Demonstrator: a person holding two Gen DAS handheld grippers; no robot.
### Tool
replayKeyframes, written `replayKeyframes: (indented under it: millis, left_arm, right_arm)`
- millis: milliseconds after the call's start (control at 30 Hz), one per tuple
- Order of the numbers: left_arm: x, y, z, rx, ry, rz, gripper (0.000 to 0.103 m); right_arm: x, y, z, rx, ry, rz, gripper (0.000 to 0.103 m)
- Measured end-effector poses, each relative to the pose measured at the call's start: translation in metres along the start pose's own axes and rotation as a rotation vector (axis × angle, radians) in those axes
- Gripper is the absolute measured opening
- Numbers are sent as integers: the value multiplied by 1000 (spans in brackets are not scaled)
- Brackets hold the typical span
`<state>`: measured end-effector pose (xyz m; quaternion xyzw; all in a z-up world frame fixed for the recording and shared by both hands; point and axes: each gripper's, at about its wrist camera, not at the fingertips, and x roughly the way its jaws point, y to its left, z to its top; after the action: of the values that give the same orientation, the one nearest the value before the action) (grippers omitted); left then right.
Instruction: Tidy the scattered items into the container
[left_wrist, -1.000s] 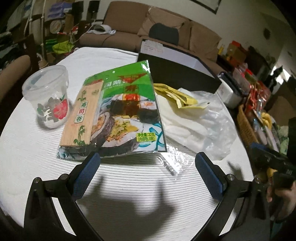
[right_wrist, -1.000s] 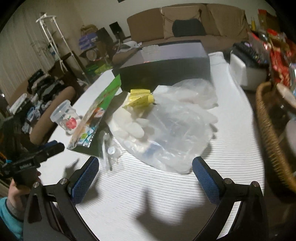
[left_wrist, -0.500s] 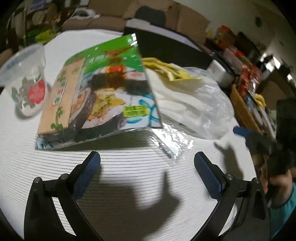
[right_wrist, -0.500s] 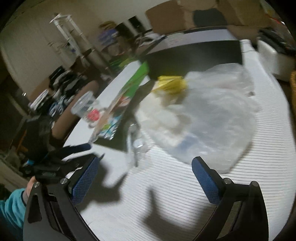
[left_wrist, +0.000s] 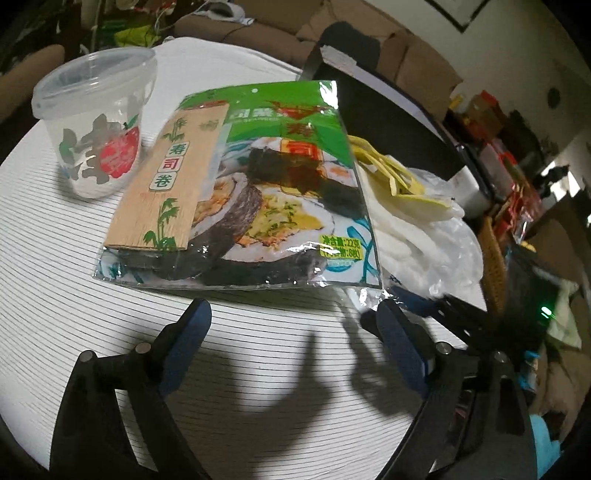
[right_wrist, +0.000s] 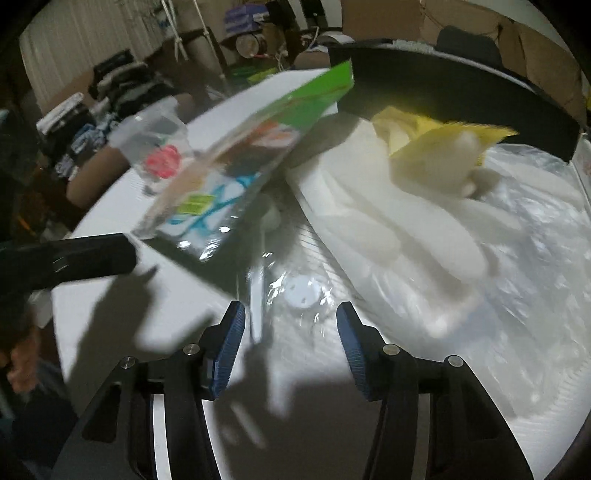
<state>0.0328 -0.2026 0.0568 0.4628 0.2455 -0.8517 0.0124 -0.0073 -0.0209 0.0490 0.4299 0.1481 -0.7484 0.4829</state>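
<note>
We had both grippers over the white ribbed tablecloth (left_wrist: 55, 266). Our left gripper (left_wrist: 291, 332), bottom center of the left wrist view, had its blue pads well apart and closing, w/ nothing btwn them; they sat just short of the near edge of the sushi seaweed pack (left_wrist: 258, 192). That green pack filled mid-frame, a bamboo mat (left_wrist: 168, 184) inside its left part, its right side propped up on the things beside it. A clear lidded cup (left_wrist: 96, 122) w/ a red fruit print stood upper left, near the pack; we couldn't tell if they touched. Right of the pack lay white gloves (left_wrist: 399, 225) w/ a yellow packet (left_wrist: 391, 173) on top, and a clear plastic bag (left_wrist: 458, 247) around them. The black box (left_wrist: 388, 122), the container, sat behind at upper center-right, touching nothing we held. A wicker basket (left_wrist: 493, 258) showed at the right edge.

Our right gripper (right_wrist: 290, 347), bottom center of the blurred right wrist view, had its pads partway apart and closing. A small clear wrapper holding a white disc (right_wrist: 303, 291) and a thin white stick (right_wrist: 256, 299) lay just ahead of the tips; we couldn't tell whether the pads touched it. The left gripper's black finger (right_wrist: 92, 254) poked in from mid-left, next to the pack's corner.
</note>
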Motion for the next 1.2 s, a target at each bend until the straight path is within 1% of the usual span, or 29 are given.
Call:
replayKeyframes:
  millis: [67, 100, 133, 167, 200, 267, 300, 367, 433, 500, 567, 633, 733, 833, 900, 1033, 1100, 1133, 1200]
  left_arm:
    - [5, -3, 1, 5, 15, -4, 90]
    - [6, -5, 1, 9, 18, -4, 90]
    - [6, -7, 1, 15, 20, -5, 90]
    - [6, -8, 0, 19, 22, -6, 90]
    - [7, -9, 0, 24, 25, -5, 90]
    - [6, -12, 0, 30, 31, -2, 90]
    - [7, -13, 0, 35, 36, -3, 90]
    - [9, -16, -3, 64, 58, -5, 90]
    - [13, -25, -7, 123, 80, 7, 90]
    - [17, -39, -14, 219, 91, 52, 90]
    - [23, -52, -21, 286, 101, 83, 90]
    - [29, -57, -23, 288, 110, 85, 90]
    - [38, -61, -20, 254, 104, 96, 90]
    - [44, -65, -14, 193, 96, 67, 90]
    - [48, -73, -11, 187, 84, 65, 90]
    - [62, -102, -14, 282, 60, 117, 90]
    - [71, -115, -19, 334, 54, 165, 89]
    - [75, -120, -21, 348, 54, 185, 88]
    - [84, -127, -22, 359, 68, 199, 67]
  right_arm:
    - [8, -1, 1, -1, -9, -14, 54]
    - [9, -1, 2, -8, -25, -17, 50]
    - [9, -2, 3, -12, -28, -23, 45]
    - [8, -3, 3, -15, -34, -24, 32]
    - [7, -6, 4, -10, -37, -14, 24]
    - [0, -12, 4, 32, -32, 40, 15]
    - [-5, -14, 3, 47, -31, 56, 13]
    - [-24, -16, 0, 58, -39, 90, 11]
    - [-46, -16, -5, 61, -48, 111, 11]
    - [-70, -20, -13, 65, -58, 119, 11]
    - [-92, -26, -21, 91, -79, 134, 11]
    - [-109, -35, -29, 139, -105, 161, 11]
    - [-124, -49, -40, 226, -119, 188, 11]
    - [-132, -57, -39, 256, -135, 192, 11]
    - [-135, -64, -39, 266, -146, 196, 11]
    - [-137, -83, -40, 322, -154, 211, 11]
    - [-134, -92, -41, 351, -142, 221, 11]
    - [-132, -96, -43, 363, -128, 221, 11]
    - [-128, -101, -45, 371, -97, 212, 14]
